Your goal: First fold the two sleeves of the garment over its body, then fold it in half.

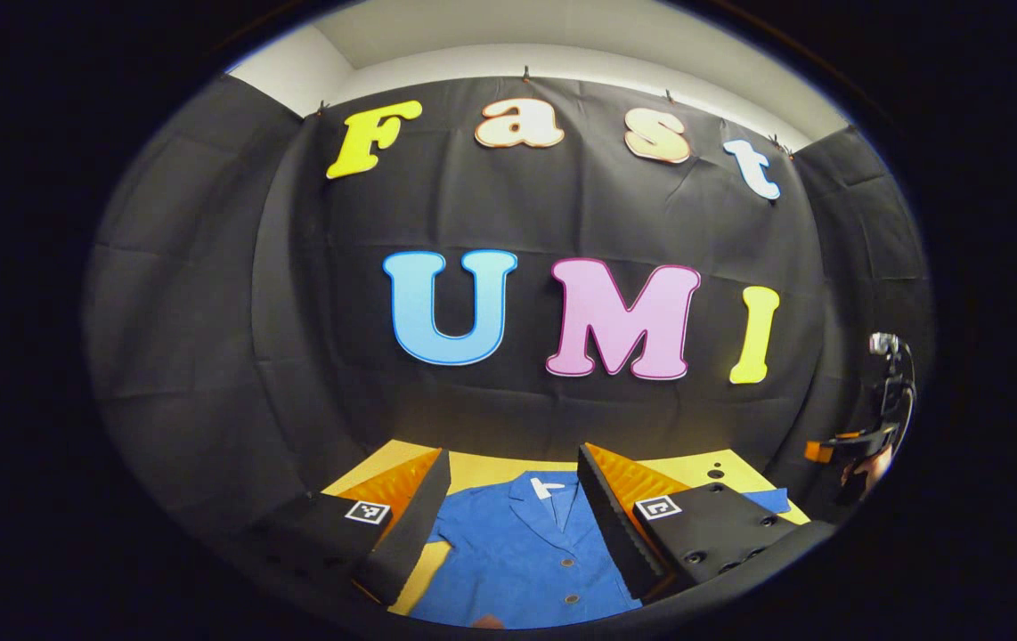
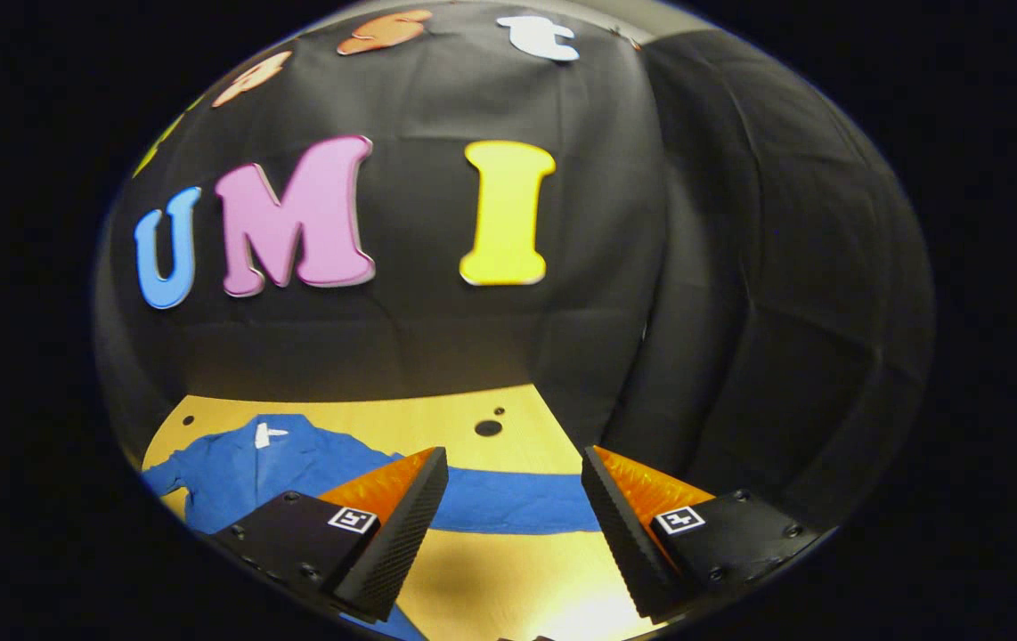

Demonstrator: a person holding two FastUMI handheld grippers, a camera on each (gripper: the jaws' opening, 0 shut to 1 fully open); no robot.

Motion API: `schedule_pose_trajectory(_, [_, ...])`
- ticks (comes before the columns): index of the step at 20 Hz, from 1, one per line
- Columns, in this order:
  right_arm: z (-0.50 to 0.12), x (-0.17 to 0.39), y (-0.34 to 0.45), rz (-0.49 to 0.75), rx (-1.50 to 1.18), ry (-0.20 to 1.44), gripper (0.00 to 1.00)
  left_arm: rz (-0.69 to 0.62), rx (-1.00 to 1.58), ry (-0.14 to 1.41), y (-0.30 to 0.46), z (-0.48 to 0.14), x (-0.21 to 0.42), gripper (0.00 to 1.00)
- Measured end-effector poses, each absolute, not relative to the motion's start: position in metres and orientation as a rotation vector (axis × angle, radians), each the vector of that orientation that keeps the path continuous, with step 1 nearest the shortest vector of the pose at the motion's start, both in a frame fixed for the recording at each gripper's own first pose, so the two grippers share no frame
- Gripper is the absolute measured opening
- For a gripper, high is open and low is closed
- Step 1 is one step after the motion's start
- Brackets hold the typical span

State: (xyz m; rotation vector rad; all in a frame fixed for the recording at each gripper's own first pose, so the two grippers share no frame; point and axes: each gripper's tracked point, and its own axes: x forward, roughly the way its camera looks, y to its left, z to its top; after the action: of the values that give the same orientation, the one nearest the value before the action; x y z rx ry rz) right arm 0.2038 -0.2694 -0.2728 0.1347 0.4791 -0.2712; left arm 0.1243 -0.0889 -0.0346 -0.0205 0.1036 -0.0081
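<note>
Your left gripper [image 1: 513, 521] hangs above the table with its fingers spread wide and nothing between them. Through that gap you look down on the blue garment [image 1: 517, 561], lying flat on the yellow table [image 1: 482, 470] with its front up: the collar [image 1: 553, 499] with its white tag points toward the back wall, and two buttons run down the front below it. This view gives you the buttons and the chest up close, which the right gripper view does not. At its far right edge you also see the other gripper [image 1: 865, 441], held in a hand [image 1: 869, 467] out beyond the table's corner, too small there to tell how its fingers stand.

In the right gripper view, your right gripper [image 2: 513, 525] also has its fingers spread apart, holding nothing. Here the garment [image 2: 295, 467] lies off to the left, and this view shows what the other hides: one sleeve [image 2: 517, 500] stretched straight out across the table, passing behind both fingers. The sleeve is still laid out, not folded over the body. On the far left, the other sleeve [image 2: 161, 481] reaches toward the table's edge.

Bare table [image 2: 437, 418] lies between the sleeve and the back wall, with two dark holes [image 2: 488, 427] in it, and more bare top lies on the near side of the sleeve. The black cloth wall [image 2: 740, 312] closes in just past the sleeve's end on the right.
</note>
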Motion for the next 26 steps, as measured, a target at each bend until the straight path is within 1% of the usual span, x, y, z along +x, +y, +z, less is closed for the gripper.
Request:
schedule_pose_trajectory(3, [-0.360, 0.216, -0.309, -0.324, 0.229, 0.653, 0.96, 0.009, -0.005, 0.146, -0.111, -0.045, 0.150, 0.82])
schedule_pose_trajectory(4, [-0.389, 0.219, -0.319, -0.340, 0.242, 0.708, 0.97, 0.007, 0.006, 0.156, -0.121, -0.049, 0.157, 0.85])
schedule_pose_trajectory(5, [-0.414, 0.221, -0.329, -0.350, 0.257, 0.762, 0.98, 0.002, 0.019, 0.162, -0.130, -0.050, 0.163, 0.82])
schedule_pose_trajectory(6, [-0.430, 0.220, -0.335, -0.361, 0.275, 0.802, 0.98, -0.001, 0.035, 0.167, -0.137, -0.053, 0.168, 0.82])
schedule_pose_trajectory(7, [-0.445, 0.220, -0.340, -0.367, 0.293, 0.837, 0.98, -0.005, 0.053, 0.173, -0.144, -0.056, 0.173, 0.85])
schedule_pose_trajectory(8, [-0.456, 0.220, -0.342, -0.373, 0.313, 0.864, 0.98, -0.006, 0.069, 0.181, -0.150, -0.057, 0.176, 0.85])
schedule_pose_trajectory(9, [-0.465, 0.222, -0.344, -0.379, 0.319, 0.877, 0.98, -0.006, 0.078, 0.183, -0.154, -0.057, 0.180, 0.82])
schedule_pose_trajectory(10, [-0.475, 0.223, -0.347, -0.390, 0.315, 0.893, 0.98, -0.009, 0.079, 0.181, -0.159, -0.055, 0.183, 0.85])
schedule_pose_trajectory(11, [-0.483, 0.223, -0.351, -0.398, 0.314, 0.913, 0.98, -0.011, 0.078, 0.183, -0.163, -0.055, 0.186, 0.82])
schedule_pose_trajectory(12, [-0.490, 0.223, -0.354, -0.412, 0.314, 0.930, 0.96, -0.015, 0.077, 0.186, -0.167, -0.055, 0.189, 0.82])
schedule_pose_trajectory(13, [-0.497, 0.222, -0.356, -0.420, 0.323, 0.949, 0.87, -0.019, 0.079, 0.187, -0.171, -0.054, 0.192, 0.82])
schedule_pose_trajectory(14, [-0.505, 0.222, -0.358, -0.429, 0.331, 0.974, 0.96, -0.021, 0.084, 0.186, -0.173, -0.054, 0.193, 0.82])
schedule_pose_trajectory(15, [-0.512, 0.218, -0.358, -0.434, 0.330, 1.006, 0.96, -0.024, 0.091, 0.186, -0.175, -0.053, 0.195, 0.82])
schedule_pose_trajectory(16, [-0.514, 0.226, -0.363, -0.440, 0.304, 0.965, 0.95, -0.026, 0.097, 0.186, -0.177, -0.054, 0.196, 0.85])
schedule_pose_trajectory(17, [-0.516, 0.226, -0.364, -0.442, 0.296, 0.982, 0.87, -0.027, 0.102, 0.188, -0.178, -0.054, 0.197, 0.82])
schedule_pose_trajectory(18, [-0.514, 0.223, -0.365, -0.440, 0.276, 0.994, 0.77, -0.027, 0.101, 0.189, -0.179, -0.055, 0.197, 0.82])
schedule_pose_trajectory(19, [-0.514, 0.224, -0.361, -0.426, 0.278, 0.992, 0.79, -0.030, 0.097, 0.191, -0.181, -0.056, 0.198, 0.82])
schedule_pose_trajectory(20, [-0.516, 0.224, -0.356, -0.419, 0.286, 0.996, 0.63, -0.031, 0.092, 0.196, -0.183, -0.059, 0.197, 0.80])
schedule_pose_trajectory(23, [-0.517, 0.232, -0.351, -0.423, 0.303, 0.990, 0.13, -0.041, 0.086, 0.194, -0.187, -0.057, 0.194, 0.82])
schedule_pose_trajectory(24, [-0.517, 0.232, -0.351, -0.425, 0.312, 0.994, 0.08, -0.041, 0.091, 0.187, -0.186, -0.056, 0.191, 0.80])
schedule_pose_trajectory(26, [-0.512, 0.230, -0.347, -0.422, 0.316, 0.998, 0.05, -0.038, 0.100, 0.170, -0.180, -0.051, 0.186, 0.85])
